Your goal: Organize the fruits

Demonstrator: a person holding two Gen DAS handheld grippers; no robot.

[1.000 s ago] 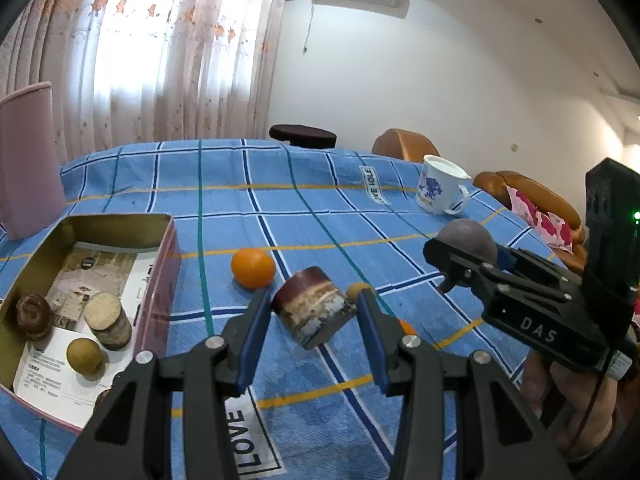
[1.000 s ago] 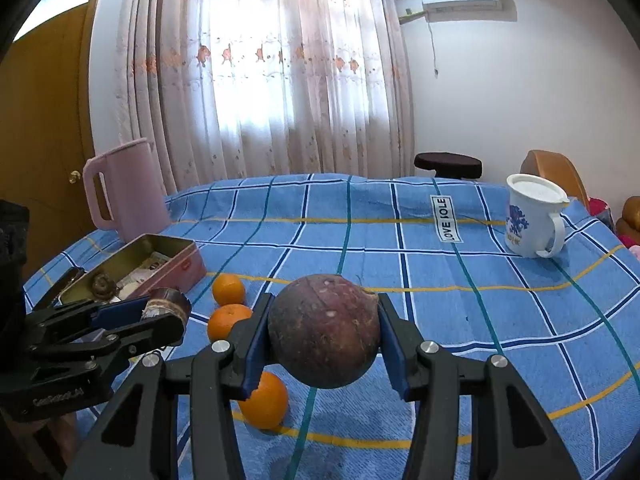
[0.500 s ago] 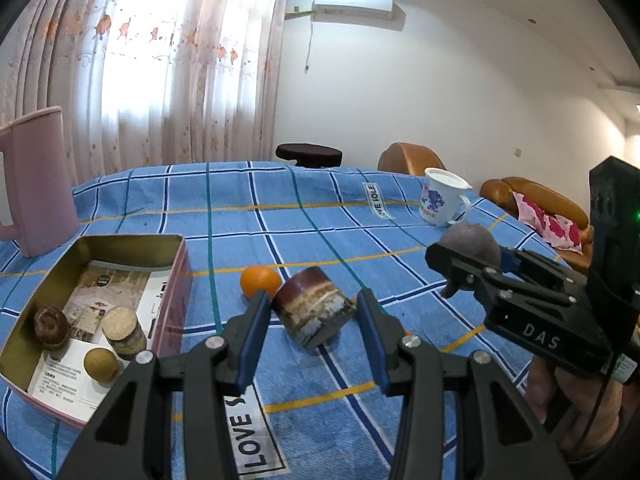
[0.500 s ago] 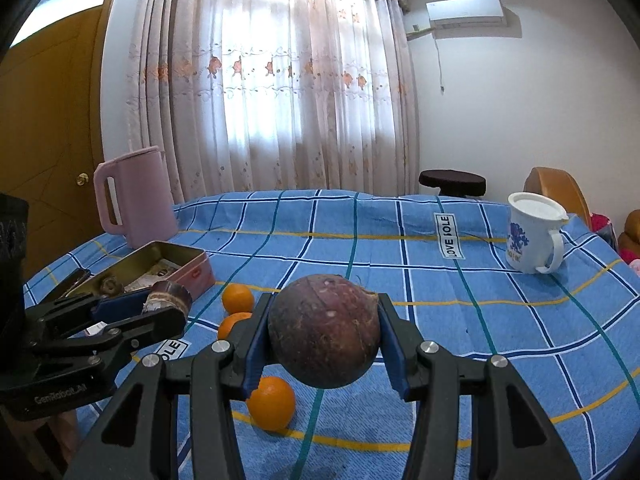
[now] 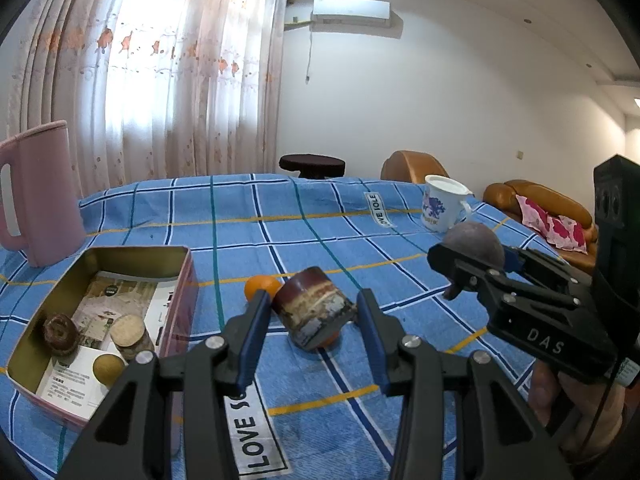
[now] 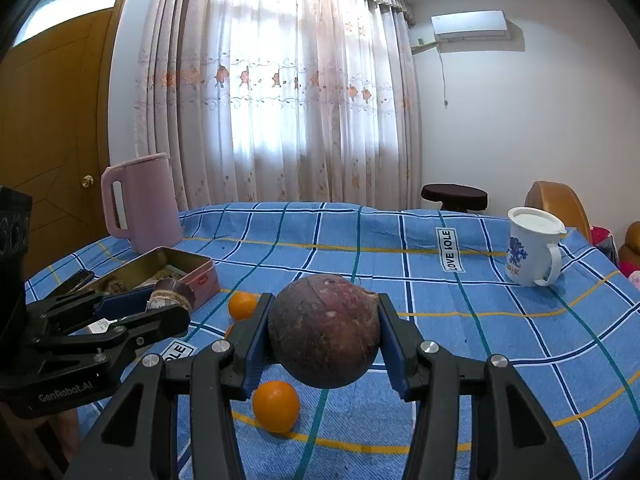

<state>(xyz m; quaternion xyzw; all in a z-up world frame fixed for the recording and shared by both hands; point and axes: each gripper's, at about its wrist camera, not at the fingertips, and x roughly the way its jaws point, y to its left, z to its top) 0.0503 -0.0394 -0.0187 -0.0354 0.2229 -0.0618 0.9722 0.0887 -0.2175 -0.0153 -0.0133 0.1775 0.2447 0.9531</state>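
Note:
My left gripper [image 5: 314, 304] is shut on a brown banded cylinder [image 5: 316, 312], held tilted above the blue checked cloth. The right gripper [image 6: 325, 320] is shut on a round dark purple fruit [image 6: 324, 332], also held above the cloth. Each gripper shows in the other's view: the right one [image 5: 472, 258] to the right, the left one [image 6: 168, 302] to the left. Oranges [image 6: 276, 406] [image 6: 242, 305] lie on the cloth below and between them. An open tin box [image 5: 136, 250] at the left holds a brown fruit [image 5: 60, 334], a pale cylinder [image 5: 130, 336] and a yellowish ball [image 5: 108, 368].
A pink jug [image 5: 40, 192] stands behind the tin. A white mug [image 6: 532, 246] stands at the far right of the table. A dark stool [image 6: 454, 196] and brown seats are beyond the far edge. A hand [image 5: 568, 396] holds the right gripper.
Both wrist views have tipped up a little, so the table sits lower in frame and the jug shows more. Both grips are unchanged.

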